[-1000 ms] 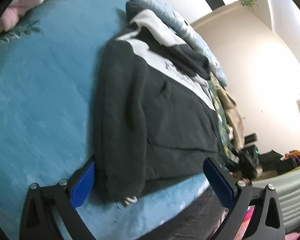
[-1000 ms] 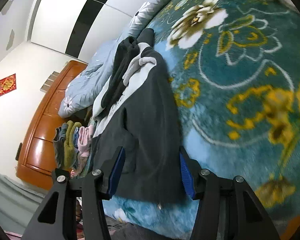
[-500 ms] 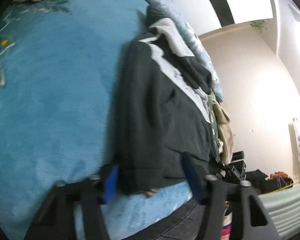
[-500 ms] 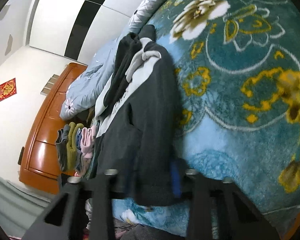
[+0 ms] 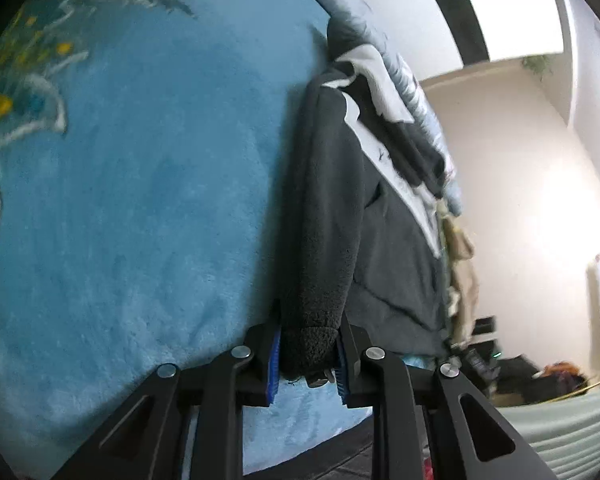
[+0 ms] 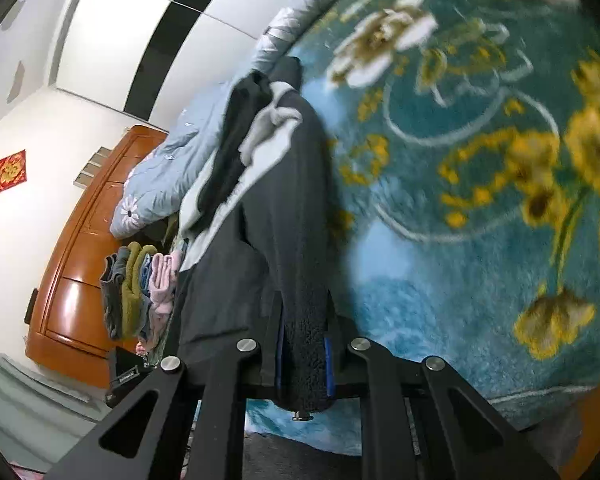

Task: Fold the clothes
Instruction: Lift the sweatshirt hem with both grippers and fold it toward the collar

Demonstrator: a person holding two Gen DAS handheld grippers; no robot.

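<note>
The left gripper and right gripper, spread wide a second ago, now both pinch the hem of the dark fleece jacket, which lies on a teal floral blanket. Beyond the jacket sit a pale blue quilt, stacked clothes and a wooden cabinet.
</note>
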